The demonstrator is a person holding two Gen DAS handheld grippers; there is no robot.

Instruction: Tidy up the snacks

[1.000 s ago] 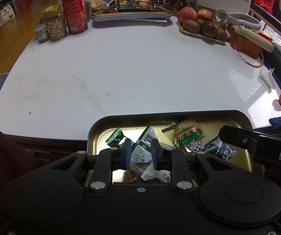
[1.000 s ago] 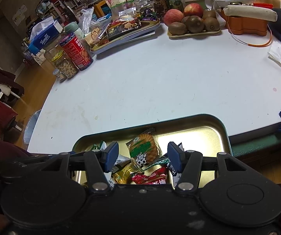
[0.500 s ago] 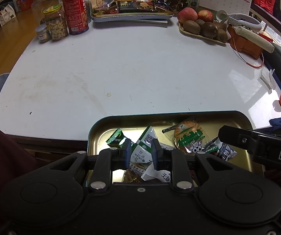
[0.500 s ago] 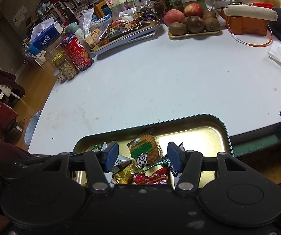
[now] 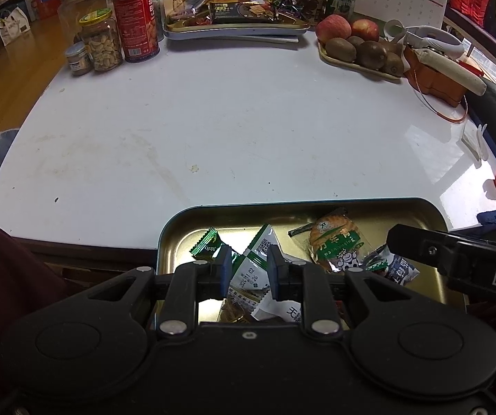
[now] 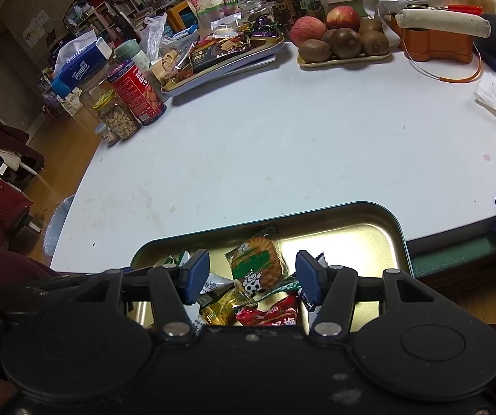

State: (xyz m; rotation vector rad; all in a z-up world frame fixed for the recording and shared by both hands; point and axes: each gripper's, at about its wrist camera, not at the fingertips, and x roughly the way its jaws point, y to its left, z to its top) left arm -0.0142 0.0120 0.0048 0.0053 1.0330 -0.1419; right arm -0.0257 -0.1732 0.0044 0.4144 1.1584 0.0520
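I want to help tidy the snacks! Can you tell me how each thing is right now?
Left gripper: shut on white-green packet.
Right gripper: open, holding nothing.
Gold tray: holding loose snacks.
Biscuit packet: sealed, lying in the tray.
Nut jar: lid on, upright.

The tin tray (image 5: 317, 207) stands at the near edge of the table (image 5: 248, 121), and part of it reaches past that edge. In the tray lies a heap of snack packets. The biscuit packet (image 5: 337, 245) lies toward the far wall, and the small candy packet (image 5: 208, 245) lies to the left of it. The left tool (image 5: 248, 269) is above the near left part of the tray, and the right tool (image 6: 252, 273) is above the biscuit packet. At the far left of the table stand the nut jar (image 5: 100, 45) and the can (image 5: 135, 22), side by side. Behind the middle is a second snack tray (image 5: 237, 29). To the right of it is the fruit plate (image 5: 362, 50).
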